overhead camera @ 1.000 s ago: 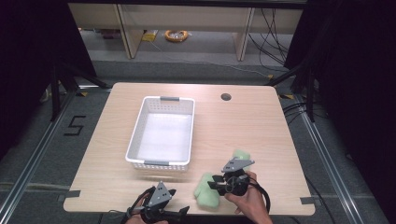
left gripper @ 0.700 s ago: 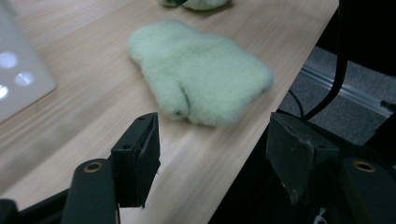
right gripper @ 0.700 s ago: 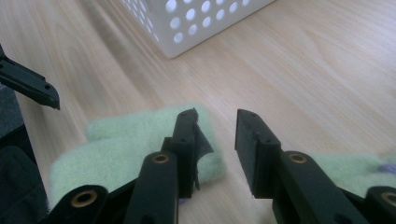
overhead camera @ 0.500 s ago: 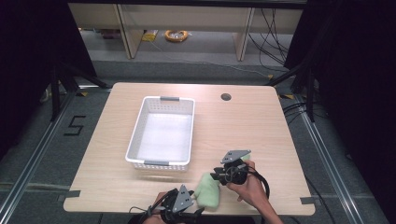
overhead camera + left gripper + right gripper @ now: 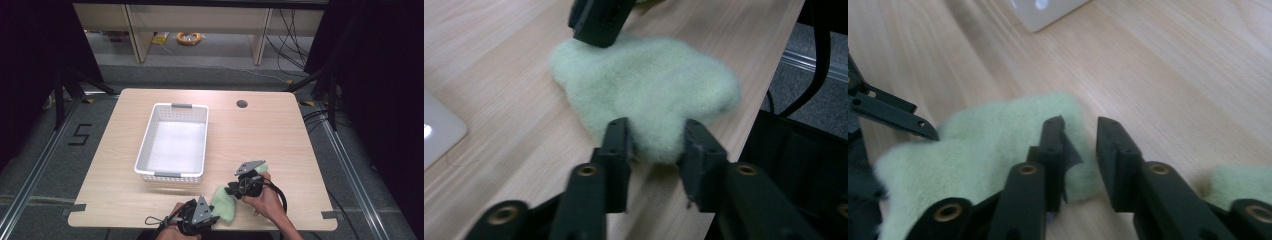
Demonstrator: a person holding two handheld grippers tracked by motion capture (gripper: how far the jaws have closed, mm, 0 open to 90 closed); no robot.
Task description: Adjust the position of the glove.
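Both hand-held grippers have moved in onto the green fleece cloth (image 5: 223, 206).
Left hand-held gripper (image 5: 656, 145) and right hand-held gripper (image 5: 1082, 150), jaws just closing, pinch opposite cloth edges on the bench (image 5: 280, 135), likely to lift it.

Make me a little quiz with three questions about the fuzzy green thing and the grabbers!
1. True or false: the fuzzy green cloth lies inside the white basket.
2. Which edge of the table is the cloth nearest? A) the far edge B) the near edge, by the person C) the left edge
3. Fill in: in the left gripper view, the left gripper has a lump of the ______ between its jaws.

Key
1. False. The cloth lies on the table, in front of the basket.
2. B. It lies between the left gripper and the right gripper, close to the near edge.
3. Cloth. The jaws have just been closing on its edge.
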